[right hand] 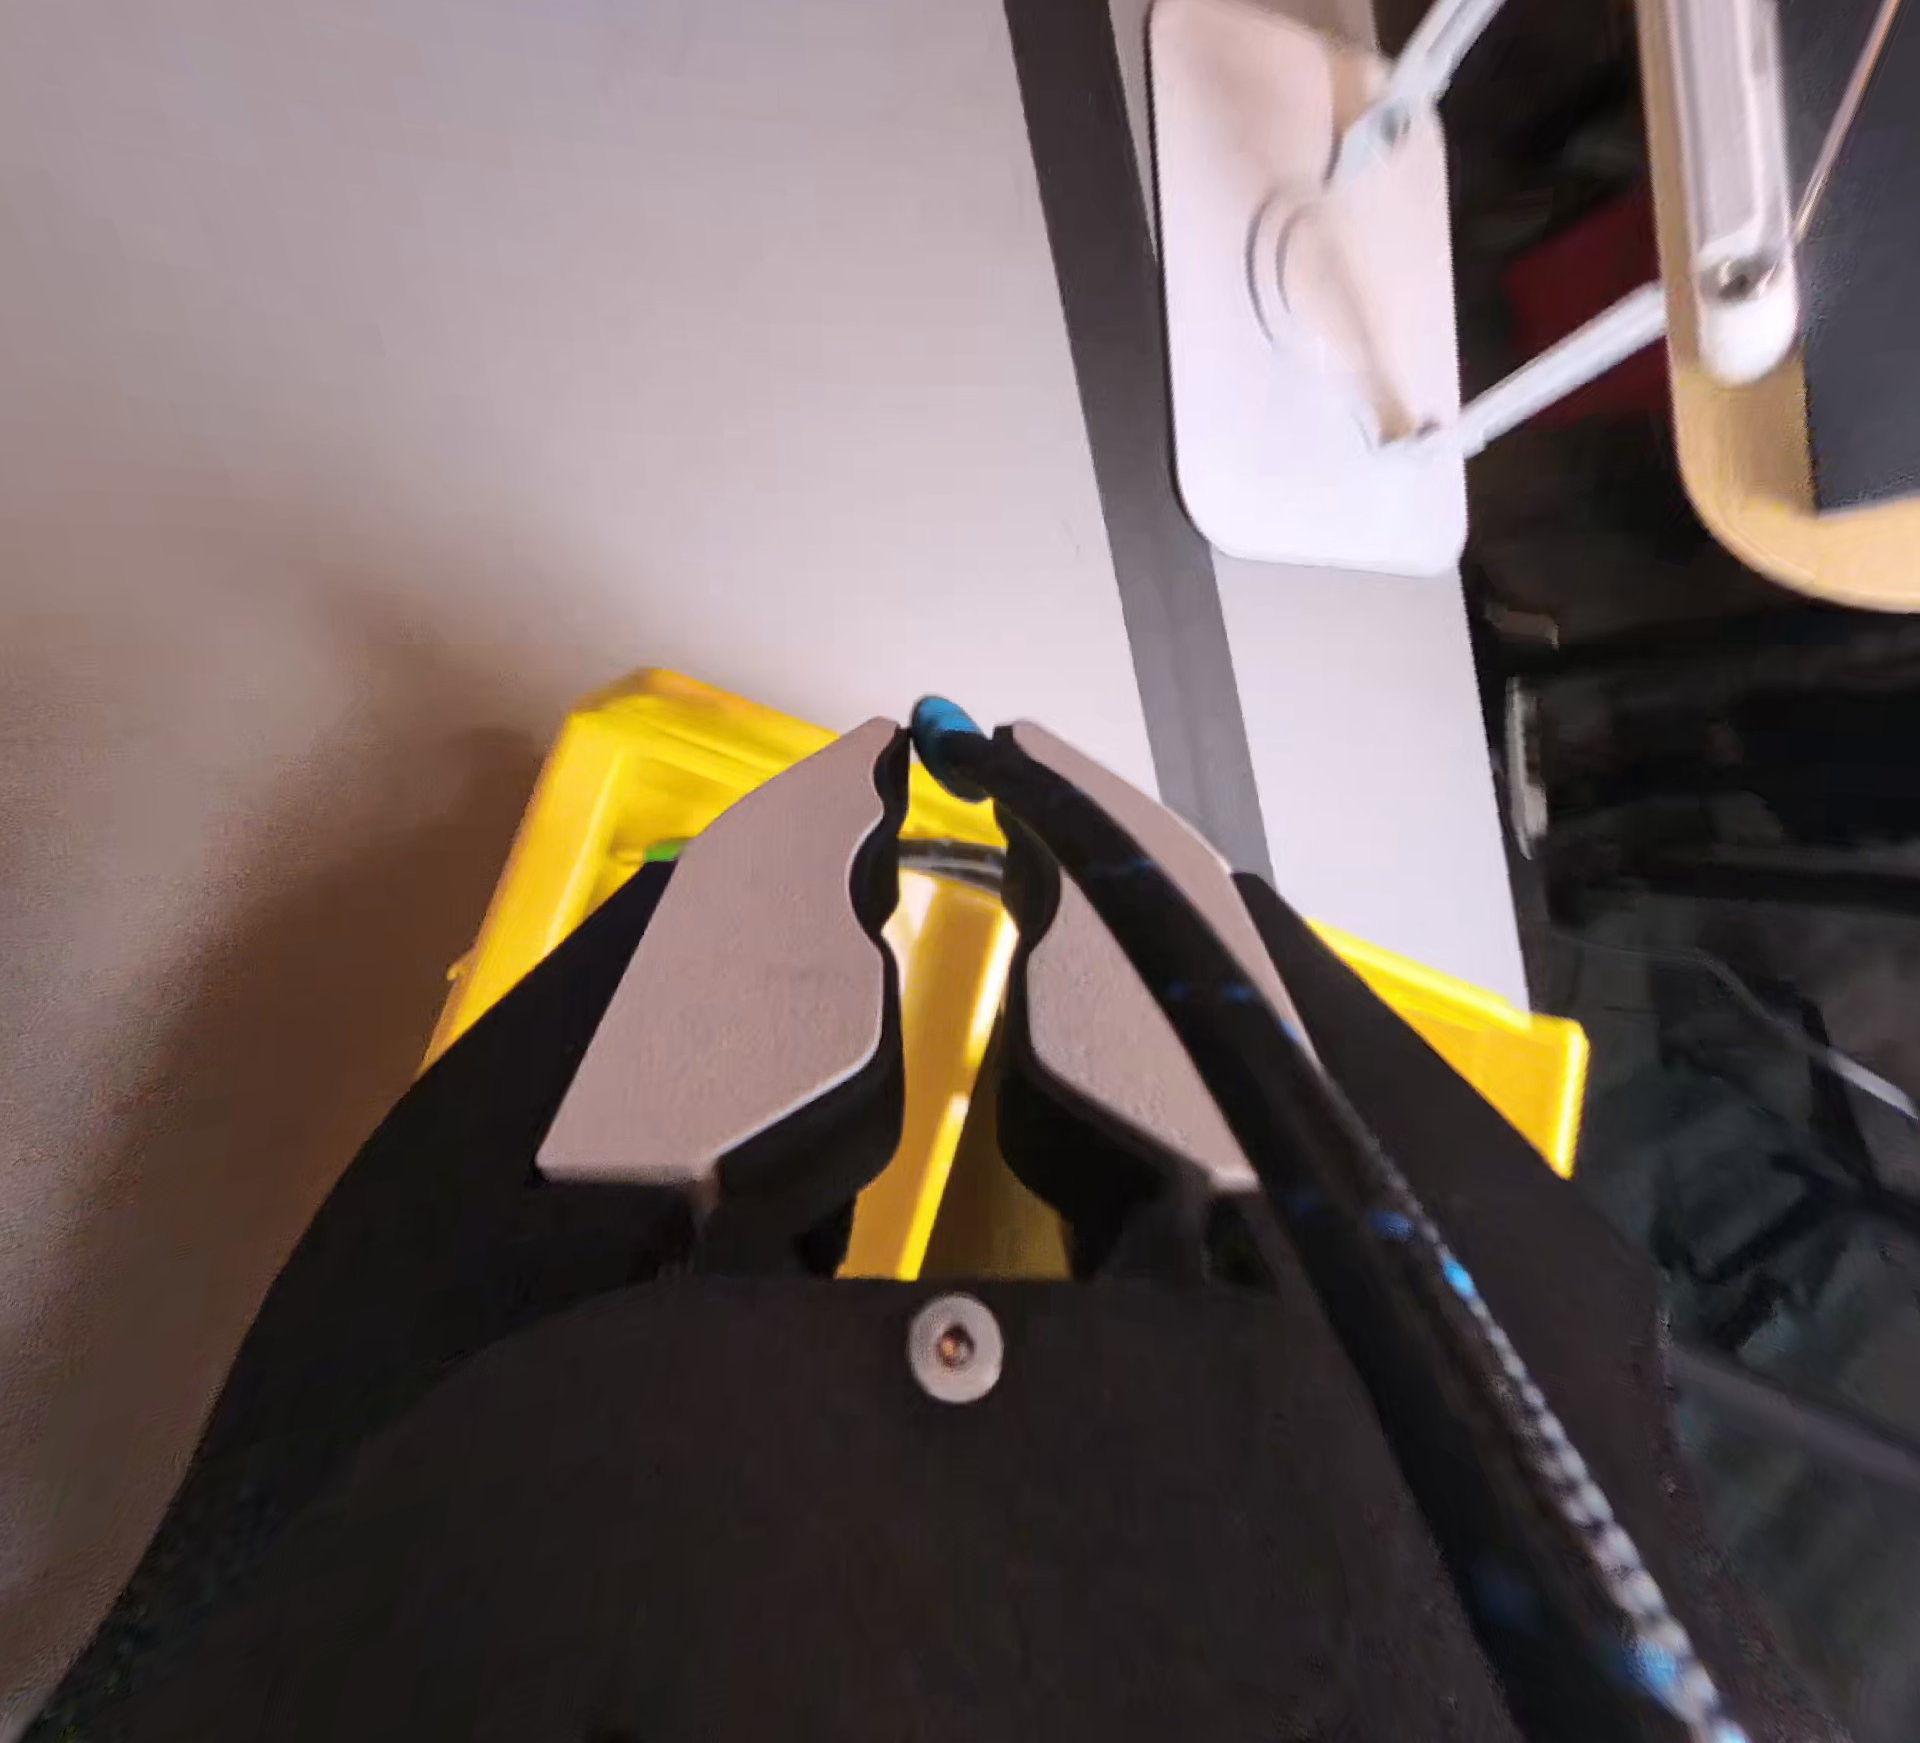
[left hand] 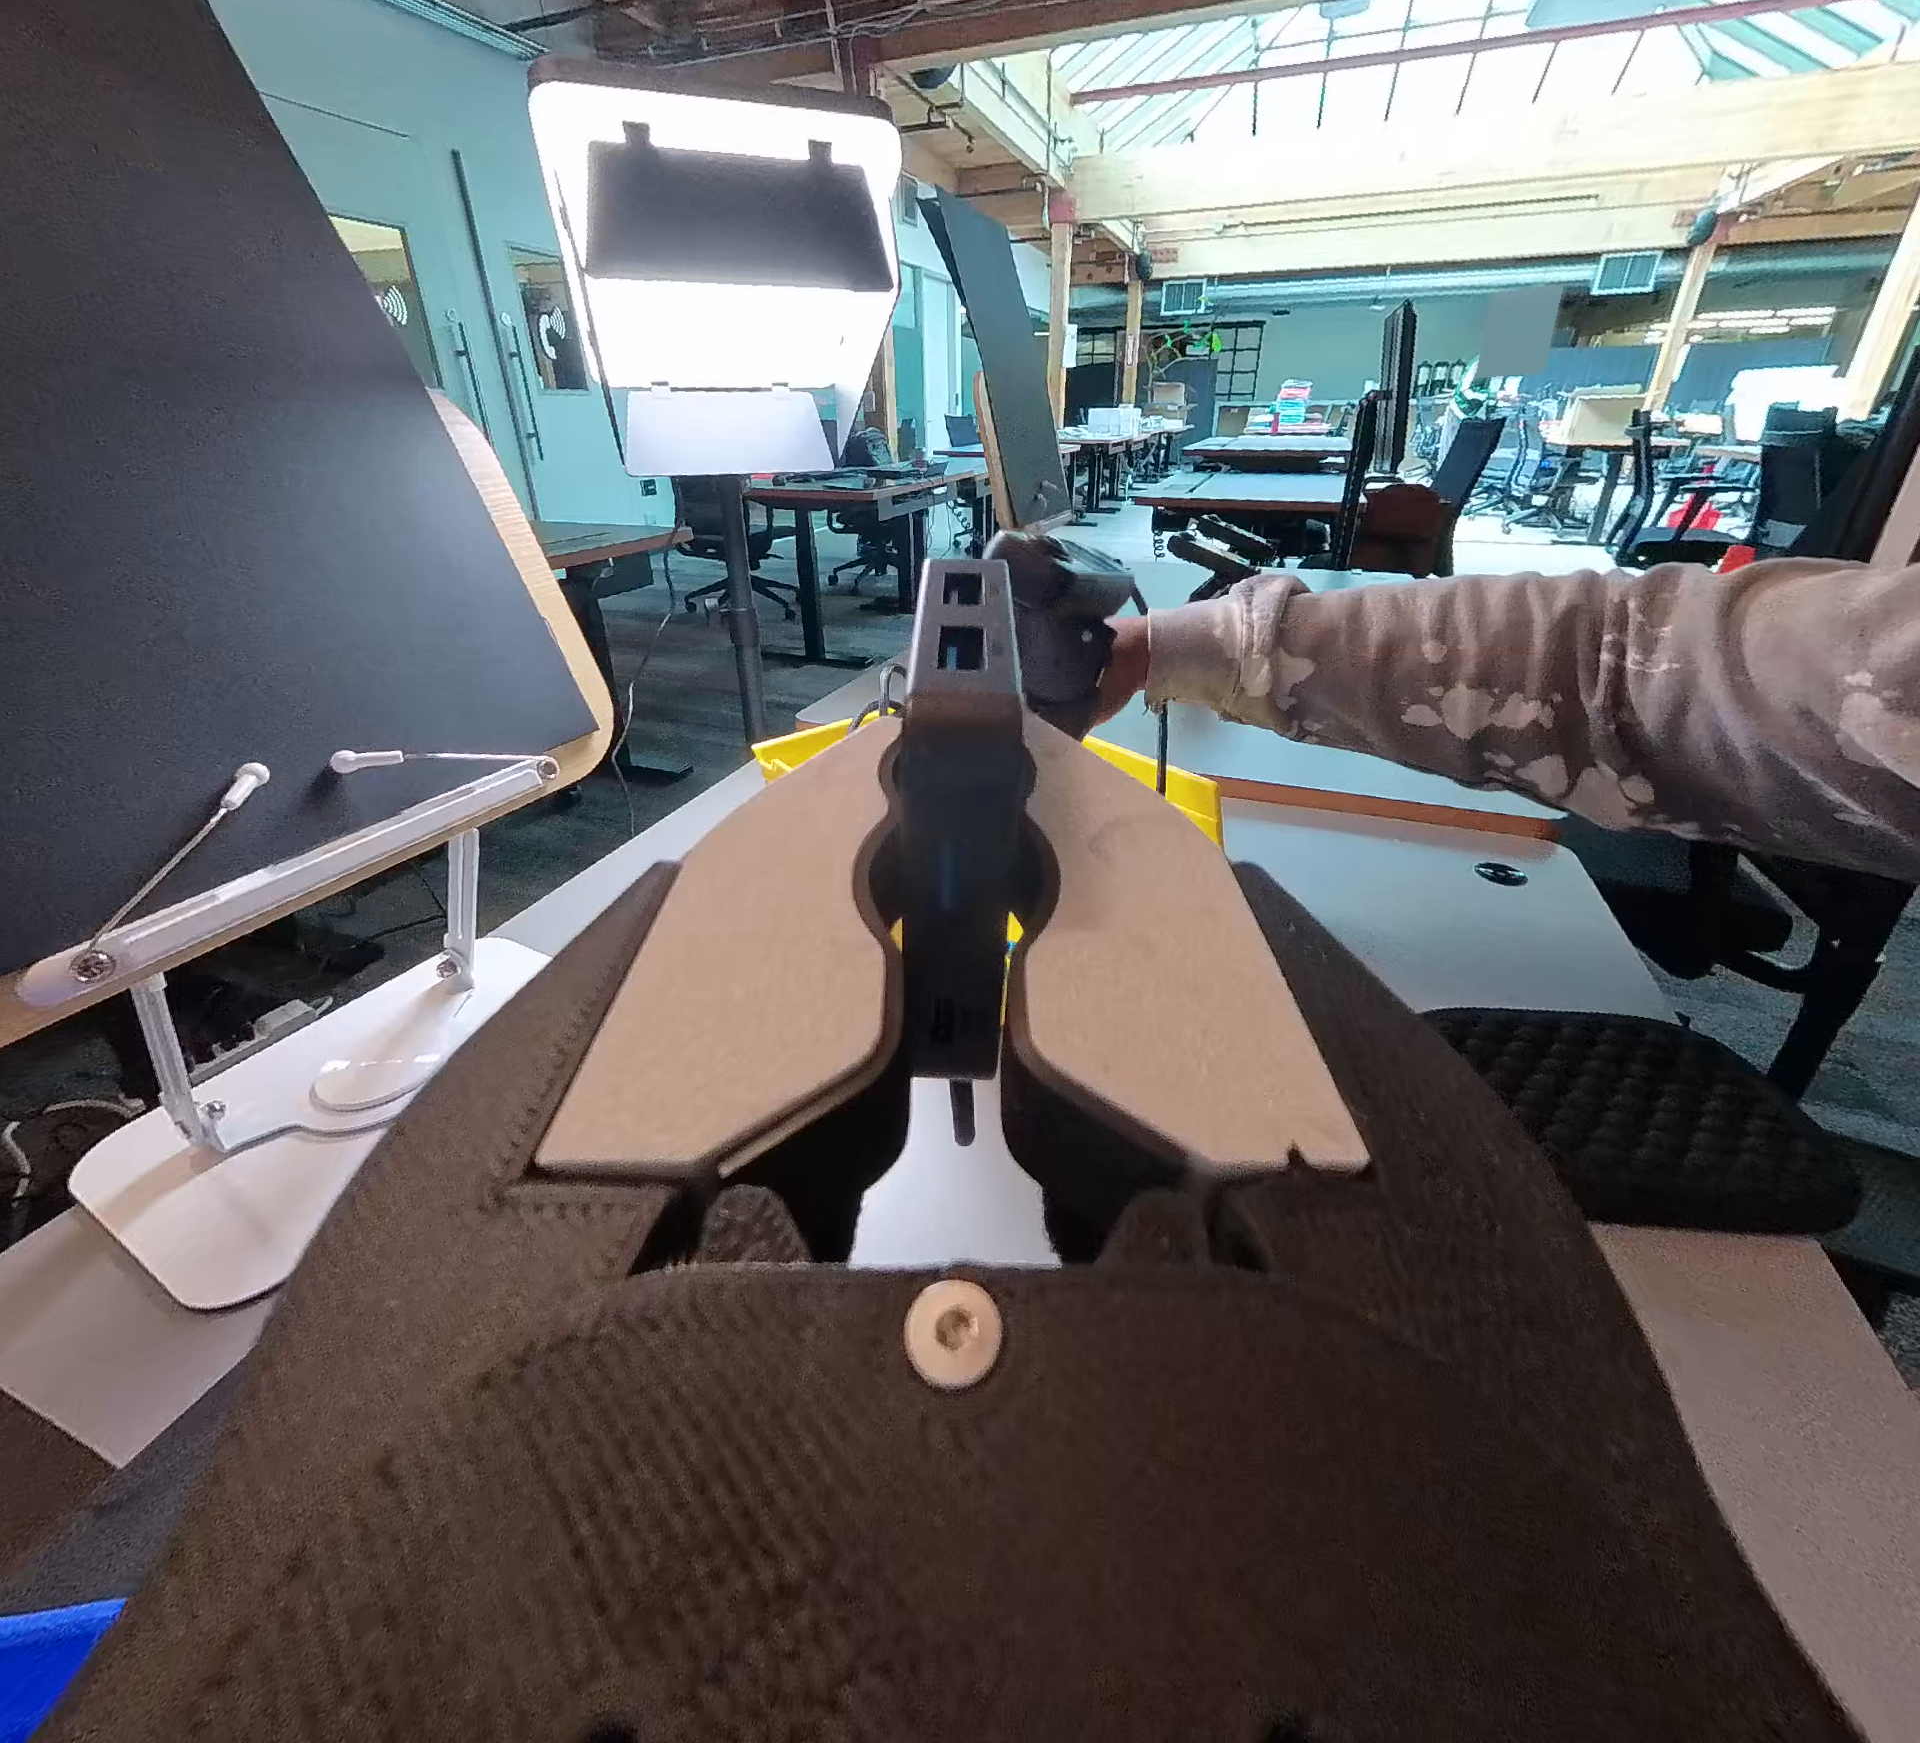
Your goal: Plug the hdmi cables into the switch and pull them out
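Observation:
In the left wrist view my left gripper [left hand: 961, 729] is shut on the HDMI switch [left hand: 956, 654], a dark grey box held upright, with two ports showing on its top end. Behind it a sleeved arm [left hand: 1507, 685] holds the right gripper's grey housing [left hand: 1060, 623]. In the right wrist view my right gripper [right hand: 948, 732] is shut on a black and blue braided HDMI cable [right hand: 1195, 976]. The cable's blue end [right hand: 940, 737] pokes out between the tips, and the cable trails back over the right finger. The view is blurred.
A yellow bin [left hand: 1174, 779] sits on the white table [right hand: 520, 239], right under the right gripper in its own view [right hand: 644, 758]. A white stand [left hand: 208, 1174] carrying a black board [left hand: 208, 446] is at the left. A bright light panel [left hand: 717, 270] stands beyond it.

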